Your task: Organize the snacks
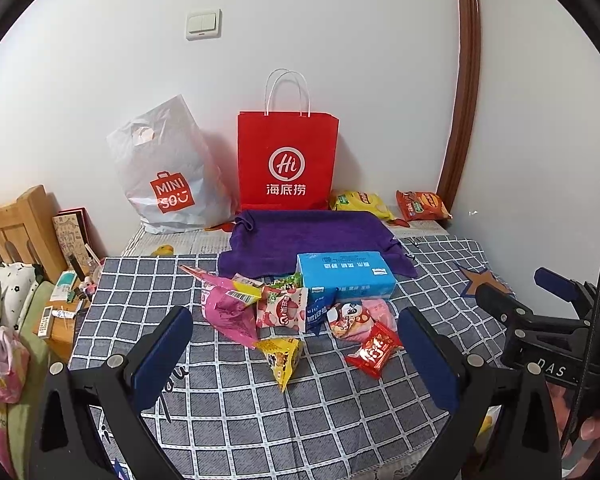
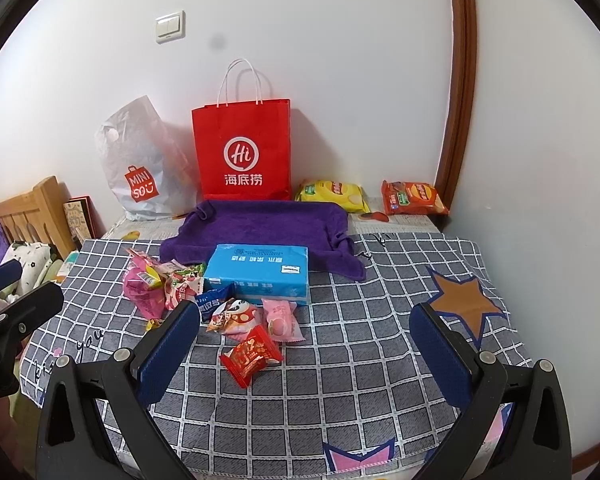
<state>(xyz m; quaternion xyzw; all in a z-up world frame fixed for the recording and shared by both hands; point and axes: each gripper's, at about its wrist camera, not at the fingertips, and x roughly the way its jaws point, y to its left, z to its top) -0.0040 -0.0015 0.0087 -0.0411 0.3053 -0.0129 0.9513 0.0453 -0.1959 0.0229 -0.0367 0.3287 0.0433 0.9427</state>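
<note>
Snack pile point(image 1: 300, 312) on checked cloth point(image 1: 260, 408) — both hand-held grippers agape.

We read "Hi" in a white ring, with "海底捞" beneath it, on the red paper bag point(image 1: 287, 160) standing against the wall. The white plastic bag point(image 1: 172, 172) beside it carries an orange emblem reading "MINISO" (split over two lines). The word "you" is written in script on the checked cloth point(image 2: 340, 360) near its left edge. On the other device's black body point(image 1: 552, 368), seen from the left wrist, we make out "DAS". The print on the blue box point(image 2: 260, 276) and the snack packets is too small for us to read.
</note>
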